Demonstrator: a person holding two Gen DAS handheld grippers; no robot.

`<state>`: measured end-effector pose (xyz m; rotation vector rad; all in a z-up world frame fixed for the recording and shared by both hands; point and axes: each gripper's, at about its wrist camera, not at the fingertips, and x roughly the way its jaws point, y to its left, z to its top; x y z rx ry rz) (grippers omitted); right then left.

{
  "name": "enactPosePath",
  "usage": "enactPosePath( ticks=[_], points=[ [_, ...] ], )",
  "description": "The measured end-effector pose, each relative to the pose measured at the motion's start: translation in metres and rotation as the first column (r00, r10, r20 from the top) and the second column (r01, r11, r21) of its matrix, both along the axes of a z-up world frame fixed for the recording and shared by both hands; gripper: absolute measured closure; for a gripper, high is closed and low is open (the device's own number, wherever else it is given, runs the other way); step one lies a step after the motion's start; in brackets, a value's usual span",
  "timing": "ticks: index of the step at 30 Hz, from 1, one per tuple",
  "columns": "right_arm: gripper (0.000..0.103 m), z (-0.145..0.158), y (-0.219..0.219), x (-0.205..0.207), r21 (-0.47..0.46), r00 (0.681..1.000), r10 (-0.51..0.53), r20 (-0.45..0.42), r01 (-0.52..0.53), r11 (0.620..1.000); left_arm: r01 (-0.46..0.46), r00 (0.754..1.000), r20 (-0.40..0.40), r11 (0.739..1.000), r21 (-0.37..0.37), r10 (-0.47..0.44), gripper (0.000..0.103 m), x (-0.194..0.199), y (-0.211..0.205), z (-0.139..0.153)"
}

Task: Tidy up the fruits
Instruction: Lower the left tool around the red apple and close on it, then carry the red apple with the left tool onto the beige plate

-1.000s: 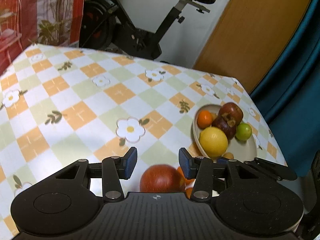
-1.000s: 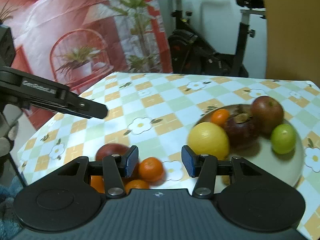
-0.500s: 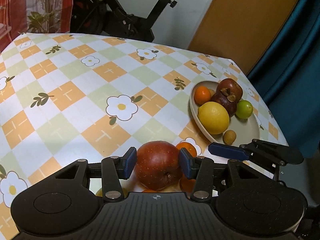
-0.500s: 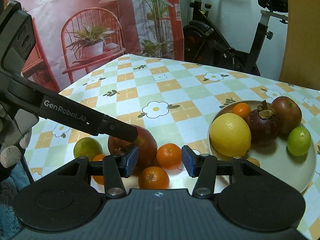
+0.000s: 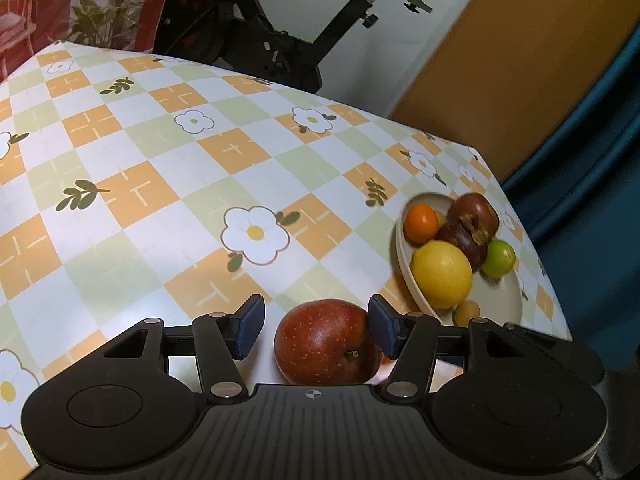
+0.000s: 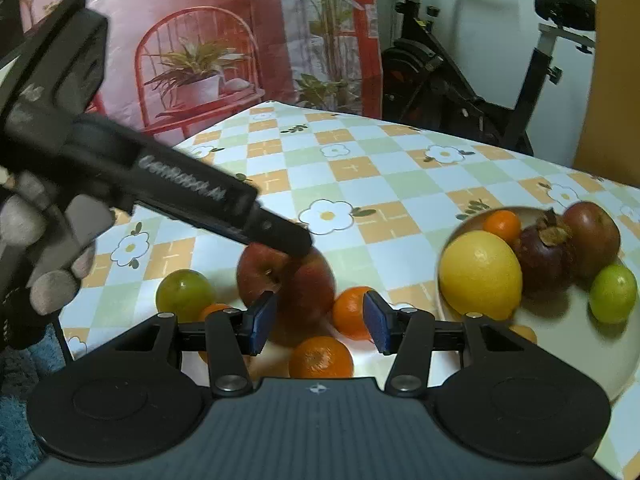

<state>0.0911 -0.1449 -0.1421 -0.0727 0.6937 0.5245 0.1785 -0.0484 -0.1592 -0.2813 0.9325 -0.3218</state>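
Behind the bench (image 5: 168, 168) with its checked flower cloth stands an exercise bike (image 5: 280, 40), next to a red picture of plants.

A big red apple (image 5: 326, 342) sits on the bench between the two blue pads of the left claw (image 5: 316, 328). The claw is wide. Its right pad looks like it touches the apple, and there is a gap on the left side, so the apple is not held yet. From the right camera, the left claw (image 6: 280, 238) reaches down over the same apple (image 6: 304, 286).

The right claw (image 6: 316, 324) is wide too and holds nothing. Just in front of it lie two small oranges (image 6: 320, 358) close to the apple. A green fruit (image 6: 184, 292) rests a bit further left, with another orange bit peeking out beside it.

The plate (image 6: 600, 356) sits on the right side of the bench. It has a yellow lemon (image 6: 480, 276), a small orange, two dark red fruits (image 6: 546, 258) and a lime (image 6: 612, 294) on it already. A little brown fruit hides at the near edge.

So the job looks about half done. Some fruits are on the plate. The apple, the oranges and the green fruit are left on the bench. The apple seems to be the one being picked up now.
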Motion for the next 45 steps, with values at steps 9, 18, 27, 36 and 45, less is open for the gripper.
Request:
enactPosePath(
  ticks=[9,18,27,36,45],
  points=[
    [0.041,-0.005,0.015,0.024,-0.005,0.999,0.045,-0.017,-0.045,0.999,-0.032,0.999,-0.01,0.999,0.011,0.032,0.042,0.022,0.0,0.0],
    [0.041,-0.013,0.029,0.044,0.001,0.996,0.078,-0.038,-0.078,0.997,-0.087,0.996,-0.035,0.996,-0.028,0.086,0.041,0.033,0.02,0.002],
    [0.041,-0.013,0.03,0.045,0.005,0.996,0.08,-0.029,-0.08,0.997,-0.05,0.997,-0.057,0.995,-0.084,0.045,0.034,0.021,0.023,0.004],
    [0.041,-0.012,0.03,0.044,0.003,0.996,0.08,-0.03,-0.08,0.997,-0.032,0.996,-0.083,0.995,-0.091,0.025,0.034,0.02,0.017,-0.008],
    [0.04,-0.014,0.03,0.046,0.008,0.996,0.075,-0.045,-0.075,0.997,-0.023,0.997,-0.075,0.997,-0.074,0.017,0.034,0.019,0.011,-0.008]
  ],
)
